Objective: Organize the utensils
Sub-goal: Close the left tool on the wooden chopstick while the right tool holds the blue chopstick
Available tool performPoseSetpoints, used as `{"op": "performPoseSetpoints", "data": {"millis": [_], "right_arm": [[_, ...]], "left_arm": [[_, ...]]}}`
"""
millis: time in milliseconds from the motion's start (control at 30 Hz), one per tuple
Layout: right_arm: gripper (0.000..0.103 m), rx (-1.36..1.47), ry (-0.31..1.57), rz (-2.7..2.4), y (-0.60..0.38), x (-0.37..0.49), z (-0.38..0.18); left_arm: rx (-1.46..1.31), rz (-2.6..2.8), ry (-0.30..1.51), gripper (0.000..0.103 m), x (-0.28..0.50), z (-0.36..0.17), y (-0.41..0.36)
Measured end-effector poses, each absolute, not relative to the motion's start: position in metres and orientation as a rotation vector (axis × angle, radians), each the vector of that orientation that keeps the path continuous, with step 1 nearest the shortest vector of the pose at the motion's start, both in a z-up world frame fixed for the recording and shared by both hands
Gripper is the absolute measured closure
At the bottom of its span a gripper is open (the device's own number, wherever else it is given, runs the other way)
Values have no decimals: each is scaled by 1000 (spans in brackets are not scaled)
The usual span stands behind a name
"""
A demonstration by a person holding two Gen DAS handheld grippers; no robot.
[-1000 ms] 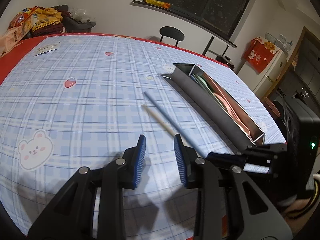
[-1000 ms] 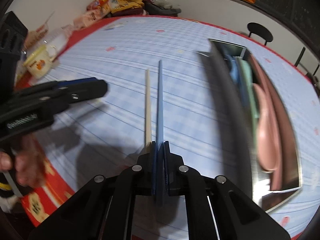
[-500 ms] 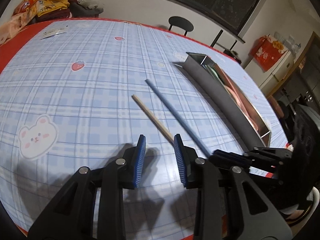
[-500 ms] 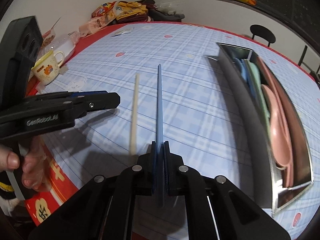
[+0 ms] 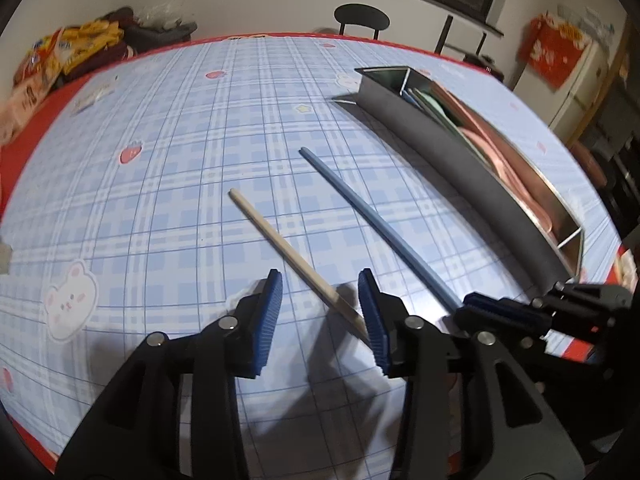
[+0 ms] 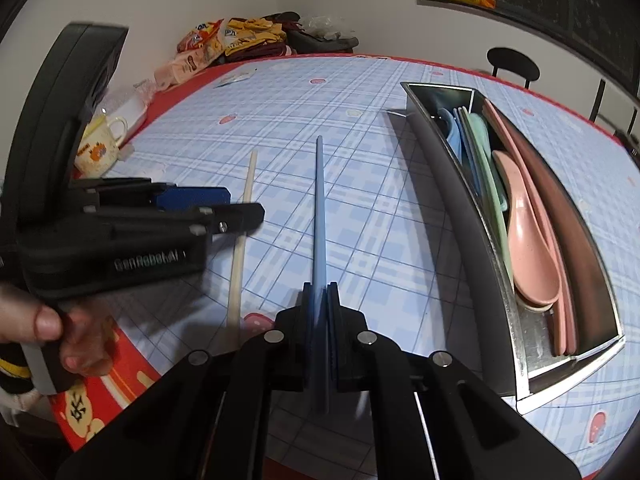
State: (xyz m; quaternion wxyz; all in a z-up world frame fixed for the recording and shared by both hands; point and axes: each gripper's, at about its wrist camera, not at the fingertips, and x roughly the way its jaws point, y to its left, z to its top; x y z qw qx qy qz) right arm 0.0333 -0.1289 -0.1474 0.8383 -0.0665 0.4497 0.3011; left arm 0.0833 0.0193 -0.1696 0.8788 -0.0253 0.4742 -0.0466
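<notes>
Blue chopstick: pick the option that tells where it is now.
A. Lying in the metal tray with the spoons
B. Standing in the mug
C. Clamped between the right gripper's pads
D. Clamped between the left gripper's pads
C: the right gripper is shut on the blue chopstick, which sticks forward over the table, outside the metal tray.

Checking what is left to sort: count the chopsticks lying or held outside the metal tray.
2. The blue chopstick is clamped in the right gripper; the beige chopstick lies on the tablecloth, its near end between the open left gripper fingers. Others inside the metal tray may be hidden.
</notes>
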Motion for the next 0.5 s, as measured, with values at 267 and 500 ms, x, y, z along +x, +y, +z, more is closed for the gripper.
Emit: {"op": "performPoseSetpoints", "data": {"millis": [267,500], "right_arm": [[96,-119,952,651,-132,33,-148],[96,-113,953,654,-132,33,-148]], "left_arm": [[85,-96,987,51,75,-173,1],[154,-138,983,79,67,-170,9]]}}
